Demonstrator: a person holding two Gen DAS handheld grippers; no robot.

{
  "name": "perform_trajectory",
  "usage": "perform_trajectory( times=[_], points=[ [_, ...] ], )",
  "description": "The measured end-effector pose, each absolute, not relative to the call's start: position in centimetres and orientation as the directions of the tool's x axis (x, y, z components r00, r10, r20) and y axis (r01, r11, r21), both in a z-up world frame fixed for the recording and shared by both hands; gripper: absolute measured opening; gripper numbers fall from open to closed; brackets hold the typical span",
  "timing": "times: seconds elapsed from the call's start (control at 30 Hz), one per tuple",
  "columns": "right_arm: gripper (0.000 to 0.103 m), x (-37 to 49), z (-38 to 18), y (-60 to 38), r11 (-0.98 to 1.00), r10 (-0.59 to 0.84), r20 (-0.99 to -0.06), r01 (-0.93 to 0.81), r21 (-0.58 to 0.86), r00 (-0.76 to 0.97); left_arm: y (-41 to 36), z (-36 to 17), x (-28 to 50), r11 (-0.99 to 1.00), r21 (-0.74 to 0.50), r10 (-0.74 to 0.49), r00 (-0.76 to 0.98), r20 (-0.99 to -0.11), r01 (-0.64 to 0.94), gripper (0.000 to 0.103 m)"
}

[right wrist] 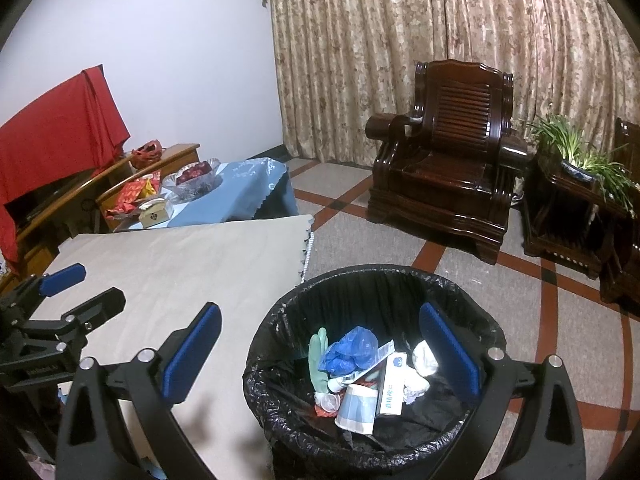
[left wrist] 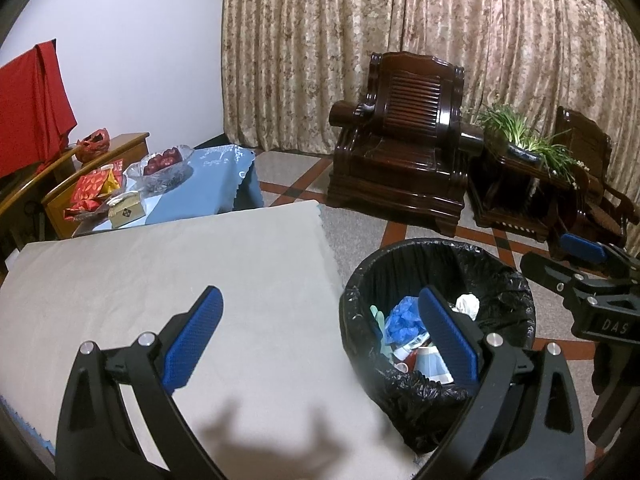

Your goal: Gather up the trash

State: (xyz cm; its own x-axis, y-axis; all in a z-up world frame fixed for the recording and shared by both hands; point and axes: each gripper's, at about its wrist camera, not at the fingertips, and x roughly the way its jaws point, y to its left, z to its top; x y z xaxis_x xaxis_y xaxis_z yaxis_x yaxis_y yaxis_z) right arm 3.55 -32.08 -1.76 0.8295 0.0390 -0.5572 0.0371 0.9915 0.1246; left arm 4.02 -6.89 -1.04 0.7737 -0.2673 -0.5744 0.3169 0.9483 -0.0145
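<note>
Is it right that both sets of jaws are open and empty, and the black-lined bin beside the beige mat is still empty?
Not quite. The left gripper and right gripper are open and empty, but the bin beside the beige mat is not empty: the right wrist view shows a blue bag, a green glove, a paper cup and a small box inside.

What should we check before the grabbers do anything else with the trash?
1. Left gripper open, holding nothing: ok.
2. Right gripper open, holding nothing: ok.
3. Trash bin upright, its black liner over the rim: ok.
4. Trash inside the bin, like the paper cup and blue bag: ok.
5. Beige mat bare of trash where visible: ok.
6. Trash on the floor around the bin: cannot tell.
</note>
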Motion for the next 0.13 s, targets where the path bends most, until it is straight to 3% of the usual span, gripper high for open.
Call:
perform_trajectory(
  times=[0.13],
  points=[
    [0.097, 3.57, -1.73, -32.04, 0.992, 0.039, -0.557, 0.037, 0.124, 0.829, -6.88, -0.95, 4.05, 0.949, -0.015, -0.267, 0.774, -0.574, 0.316, 0.095]
  ],
)
